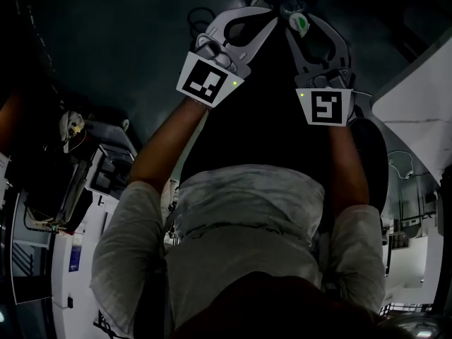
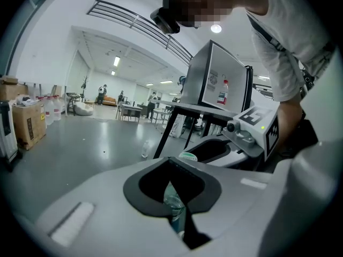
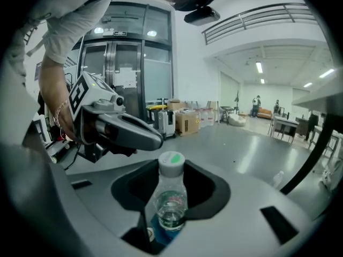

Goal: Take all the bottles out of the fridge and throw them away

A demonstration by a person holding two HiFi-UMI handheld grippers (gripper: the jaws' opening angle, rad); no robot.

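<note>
In the right gripper view, a clear water bottle (image 3: 170, 197) with a white cap marked green stands between the jaws of my right gripper (image 3: 170, 210), which is shut on it. A second clear bottle (image 2: 174, 205) shows only through the narrow gap of my left gripper (image 2: 177, 197), whose jaws are closed on it. In the dim head view both grippers, left (image 1: 263, 9) and right (image 1: 293, 14), are held out side by side over a dark bin (image 1: 371, 161), and the capped bottle (image 1: 301, 24) shows there. The fridge (image 2: 214, 79) stands on a table with a bottle (image 2: 223, 92) inside.
A black-legged table (image 2: 179, 111) carries the fridge. One loose bottle (image 2: 144, 149) lies on the grey floor. Cardboard boxes (image 2: 27, 125) and water jugs stand at the far left; desks and people are far back. A white surface (image 1: 417, 111) is at my right.
</note>
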